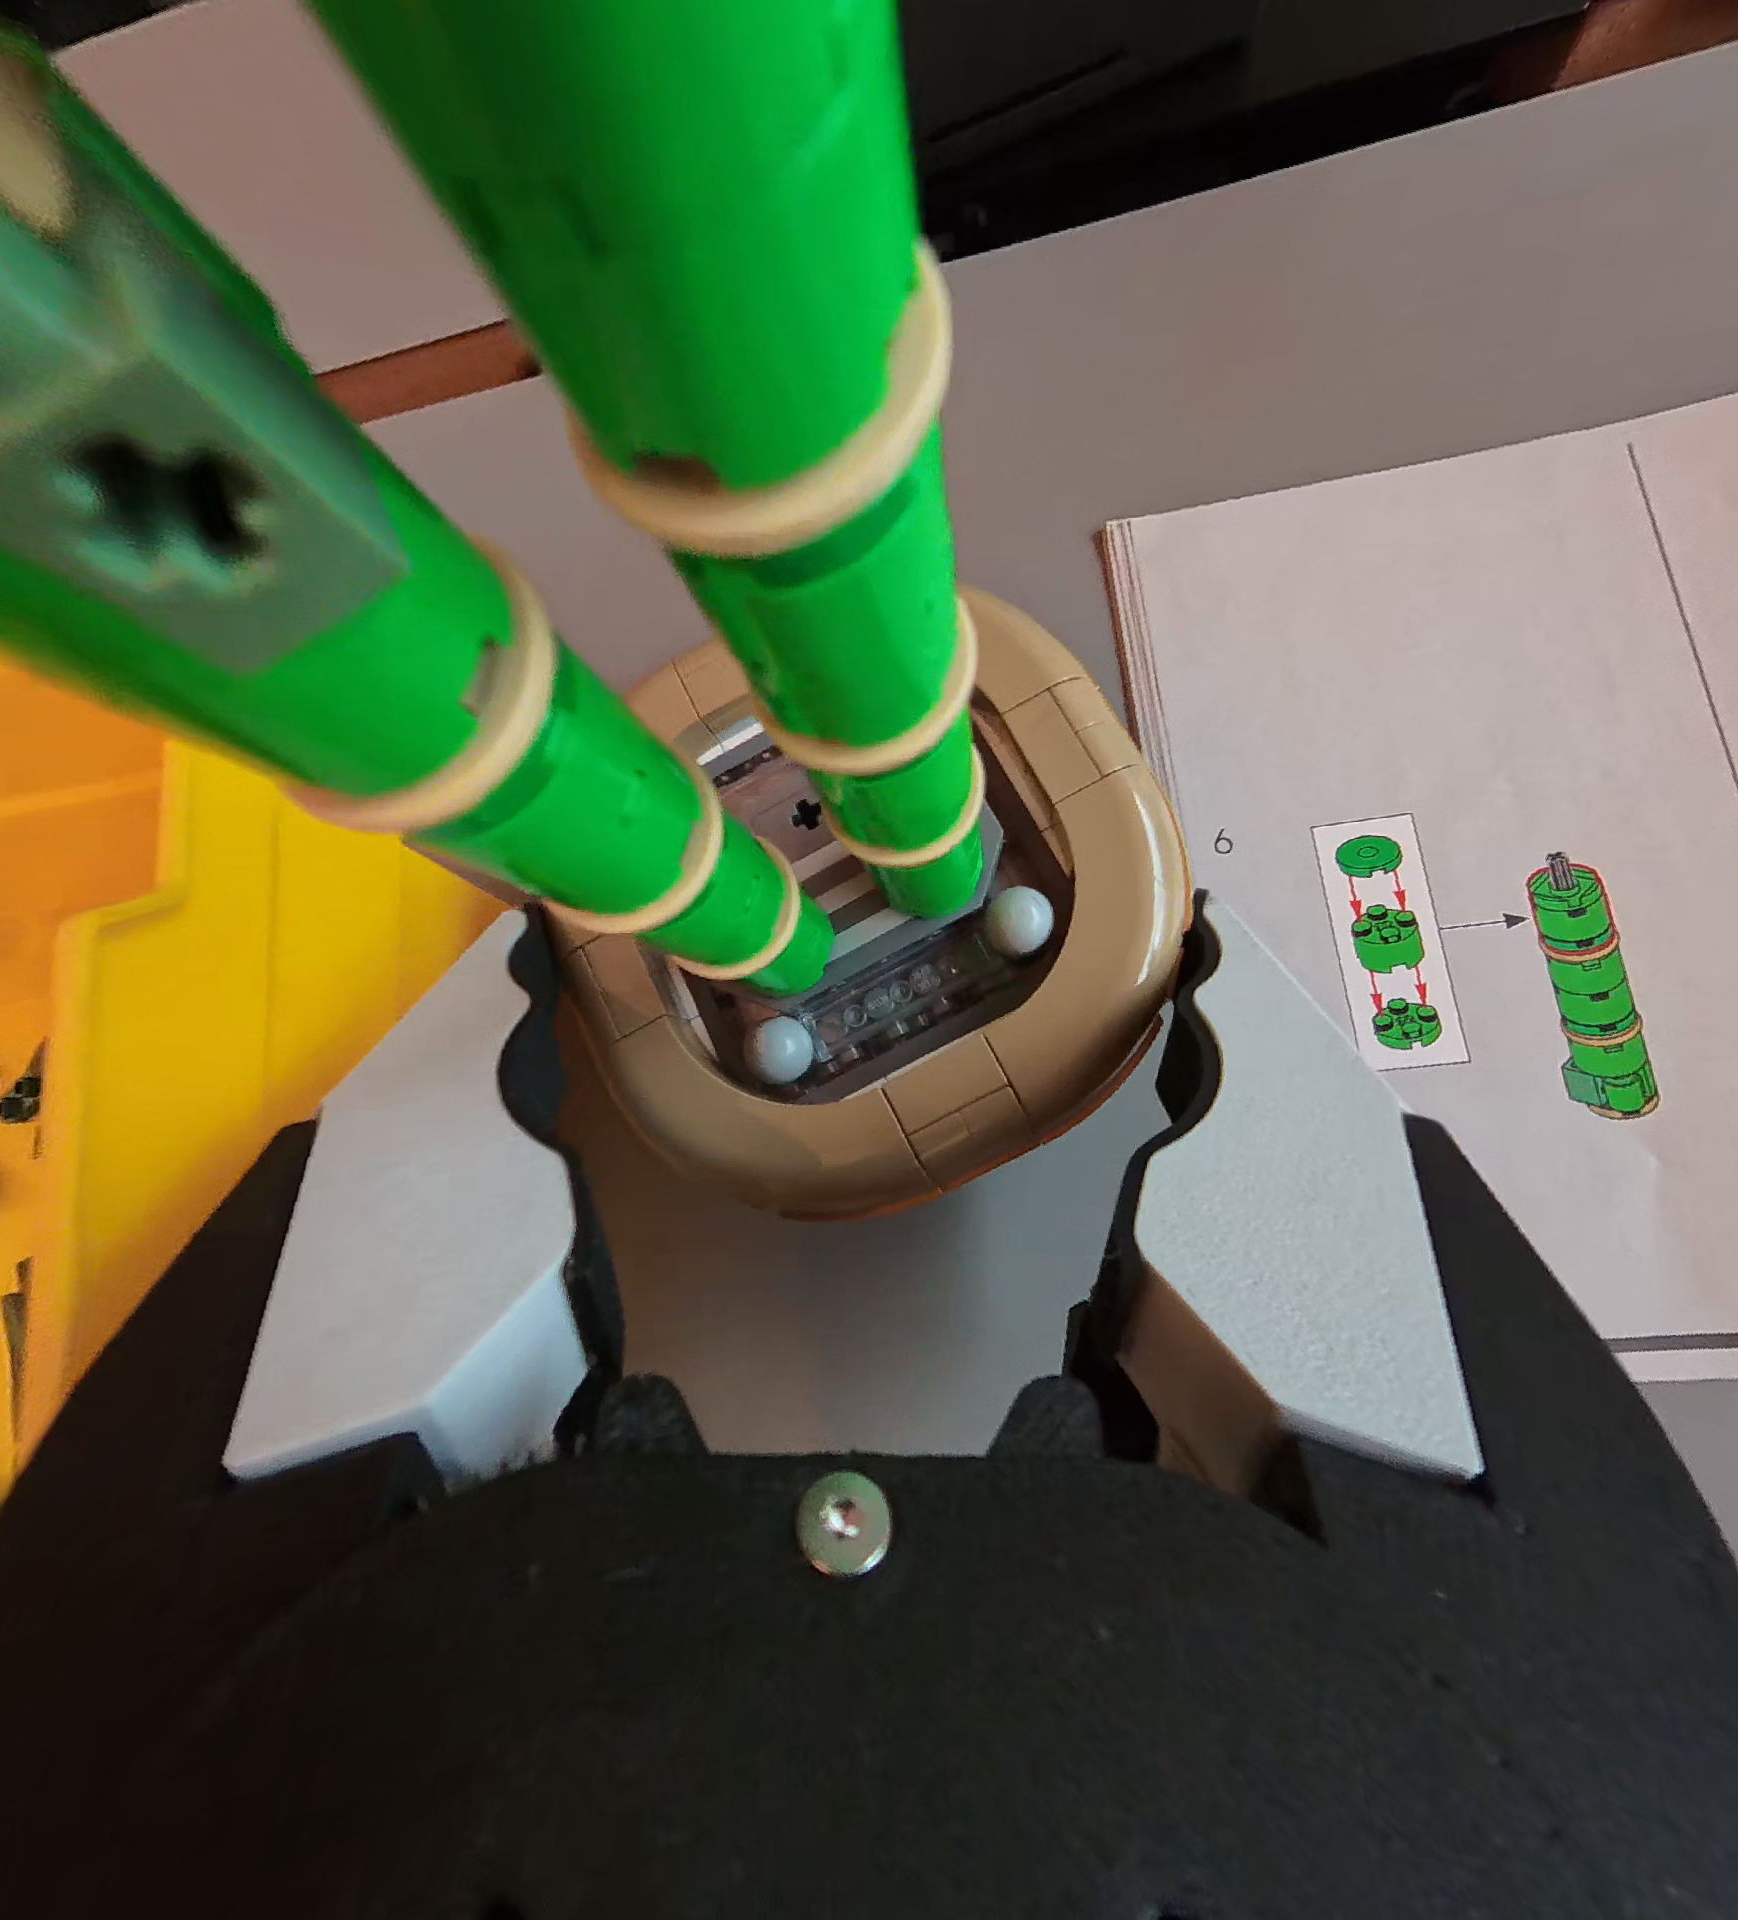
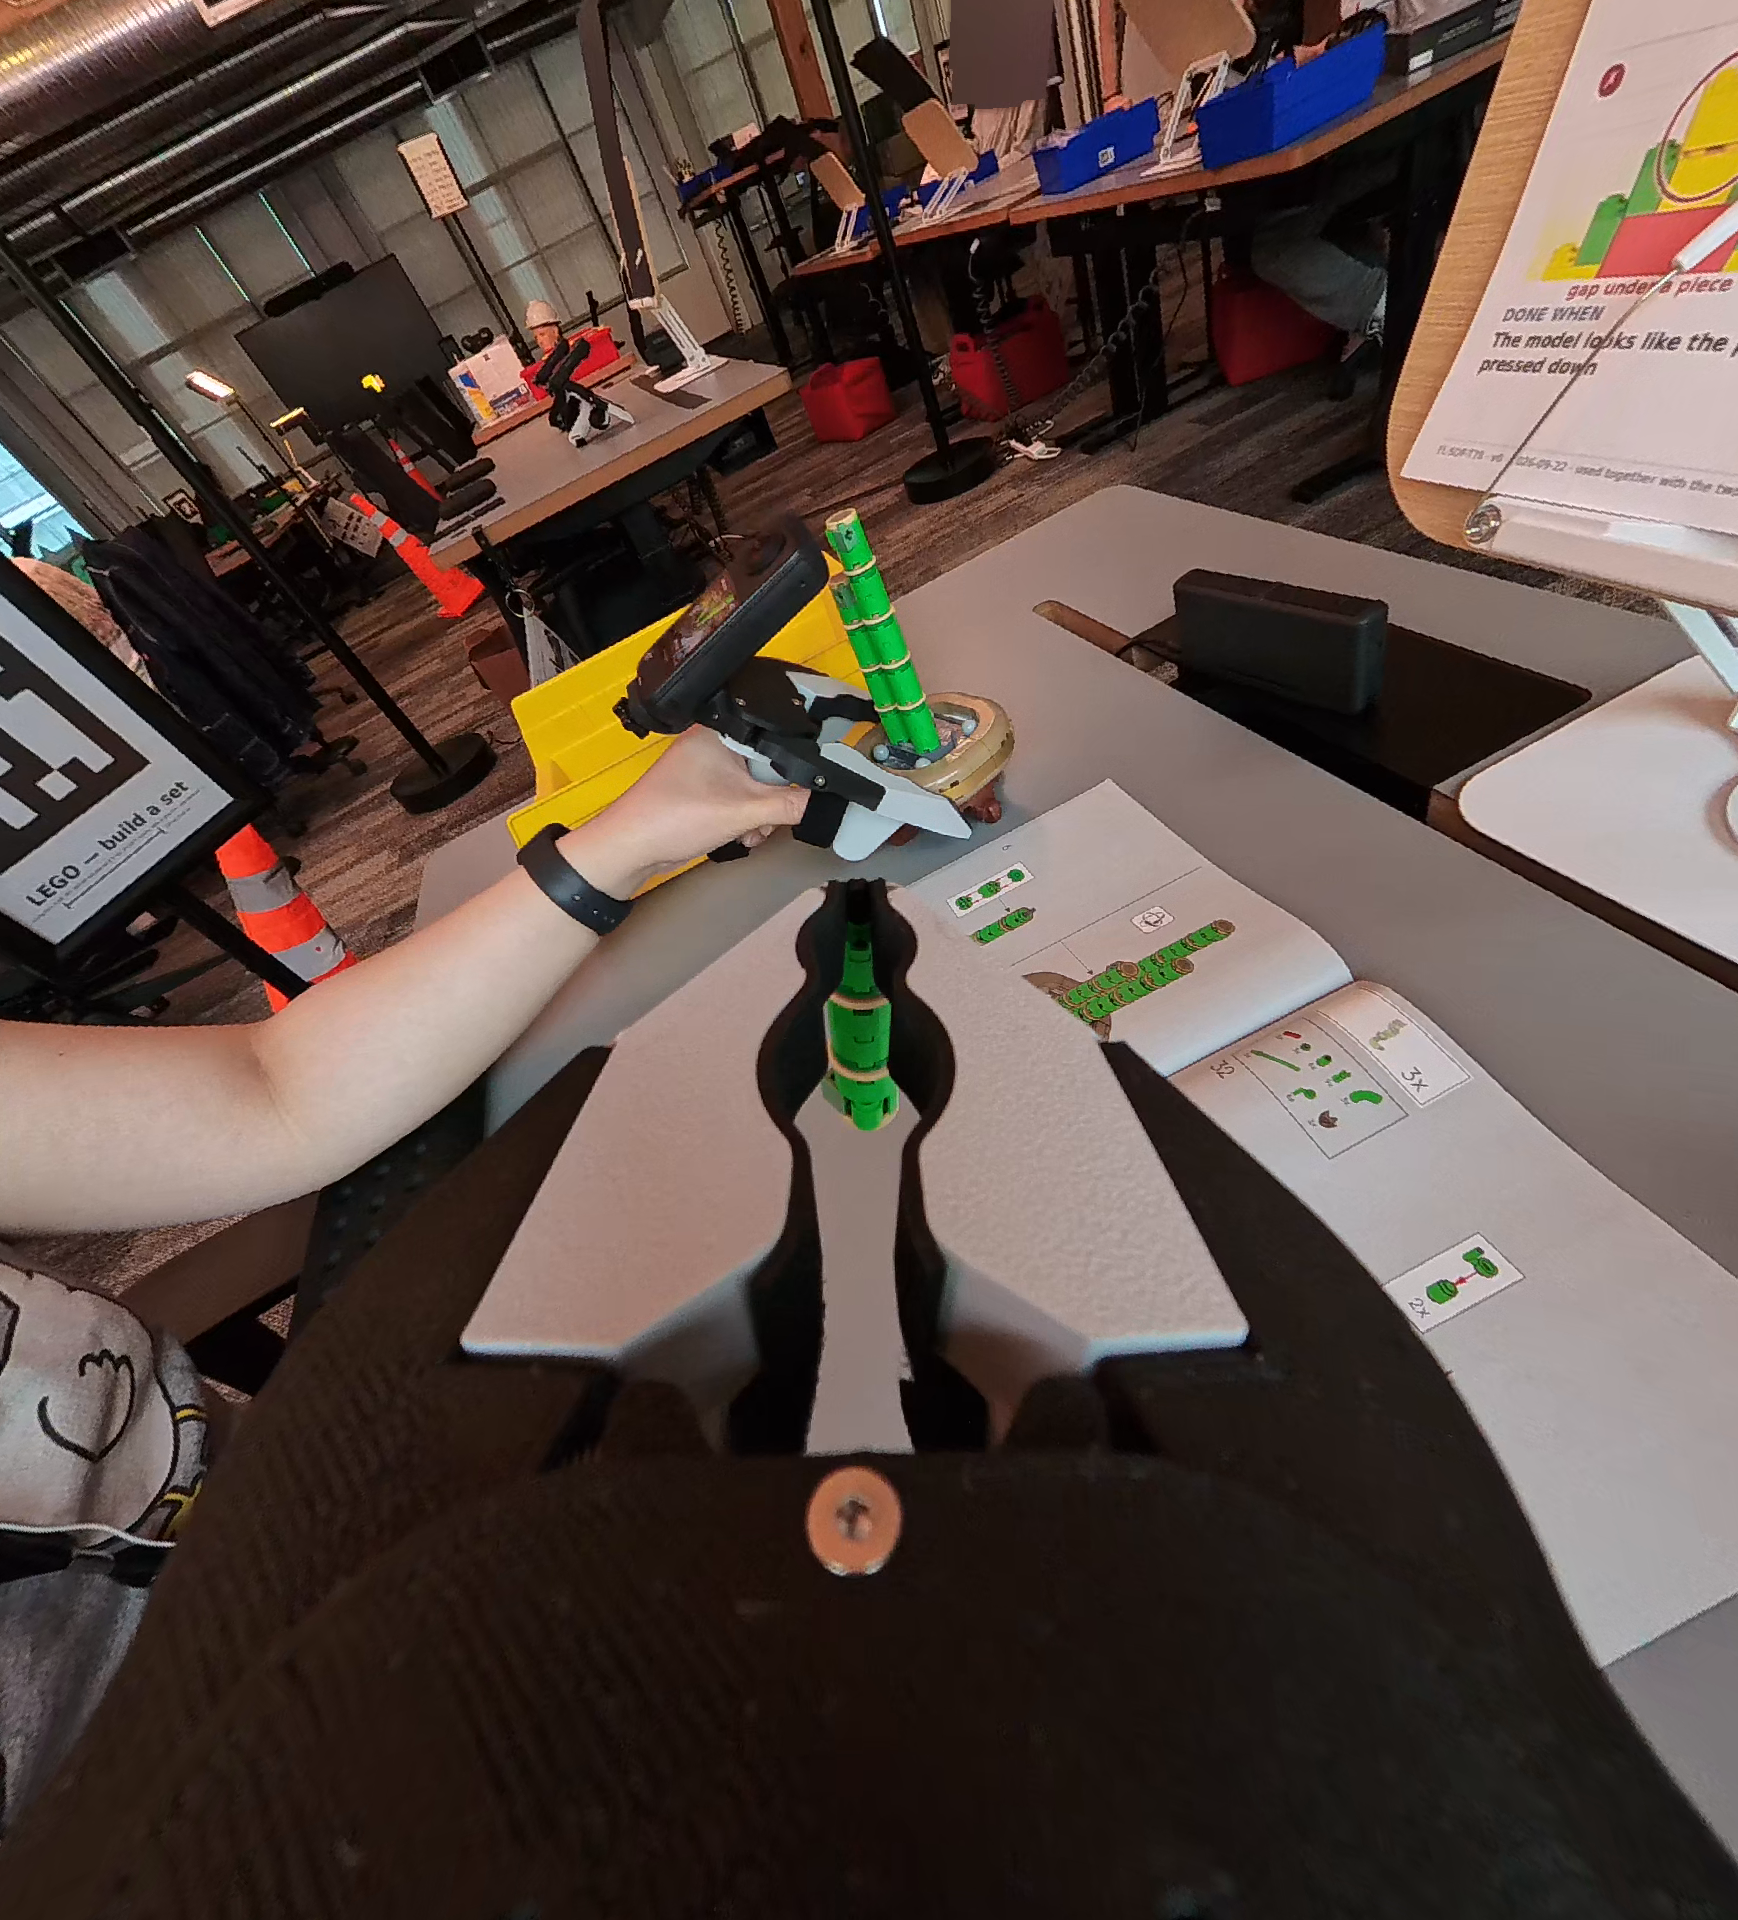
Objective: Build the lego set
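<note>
Risk, nearest first: short green segment (image 2: 857, 1049) pinched lengthwise between the rippled black pads of the right hand-held gripper (image 2: 857, 894), held above the desk (image 2: 1104, 644) and just short of the model. Likely to pivot or pop loose if squeezed off-centre, being round and glossy. Farther on, left hand-held gripper (image 1: 865, 914) clenched around the tan pot (image 1: 1104, 831), one fingertip against each side. Curved, polished rim, so apt to slide or twist under a downward push. Two tall green stalks (image 1: 636, 810) rising from the pot and leaning toward the left camera; easily knocked or snapped at a joint by an incoming piece. Free cross-shaped socket (image 1: 805, 816) between them, hard to reach and easy to miss.

Materials and shapes, same order: matte white finger shells with a grainy texture on coarse black printed bodies. Hard shiny plastic stalks, stacked cylinders ringed with thin cream bands. Rounded-square pot of smooth tan tiles, clear studded plate and two pale grey balls (image 1: 1019, 916) inside. Beyond, flat paper instruction booklet (image 1: 1416, 727) open on the desk, and a glossy yellow parts bin (image 1: 169, 935) to the left.
</note>
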A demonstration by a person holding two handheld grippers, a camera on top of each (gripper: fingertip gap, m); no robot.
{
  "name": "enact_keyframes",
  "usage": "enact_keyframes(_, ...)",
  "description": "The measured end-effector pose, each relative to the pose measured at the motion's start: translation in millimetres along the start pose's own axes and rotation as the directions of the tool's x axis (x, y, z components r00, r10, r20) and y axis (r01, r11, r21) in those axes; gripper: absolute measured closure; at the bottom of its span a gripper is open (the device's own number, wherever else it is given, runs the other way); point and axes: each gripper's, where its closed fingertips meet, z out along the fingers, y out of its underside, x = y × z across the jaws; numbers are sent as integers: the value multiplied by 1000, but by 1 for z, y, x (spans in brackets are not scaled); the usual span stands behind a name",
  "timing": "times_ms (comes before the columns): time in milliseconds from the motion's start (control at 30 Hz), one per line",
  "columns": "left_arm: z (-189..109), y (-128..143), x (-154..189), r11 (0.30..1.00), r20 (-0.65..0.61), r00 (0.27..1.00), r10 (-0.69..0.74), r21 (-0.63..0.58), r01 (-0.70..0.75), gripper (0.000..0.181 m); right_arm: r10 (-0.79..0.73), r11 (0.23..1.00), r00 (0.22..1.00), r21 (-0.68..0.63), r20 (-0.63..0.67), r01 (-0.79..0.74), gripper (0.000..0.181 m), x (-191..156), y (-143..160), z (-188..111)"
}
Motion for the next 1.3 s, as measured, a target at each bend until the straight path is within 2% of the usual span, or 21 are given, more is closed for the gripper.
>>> enact_keyframes(267,0,0,0,1000,-12,1000,7,-9,-7,64,1,1000,1000,-2,2,-1,179,0,0,0)
enact_keyframes(800,-24,24,9,975,-68,993,99,-195,-110,65,3,1000,1000,-22,4,-3,178,1,4,3)
enact_keyframes(1300,-28,29,9,981,-64,994,92,-168,-101,65,-1,1000,1000,-30,13,1,179,-1,5,3)
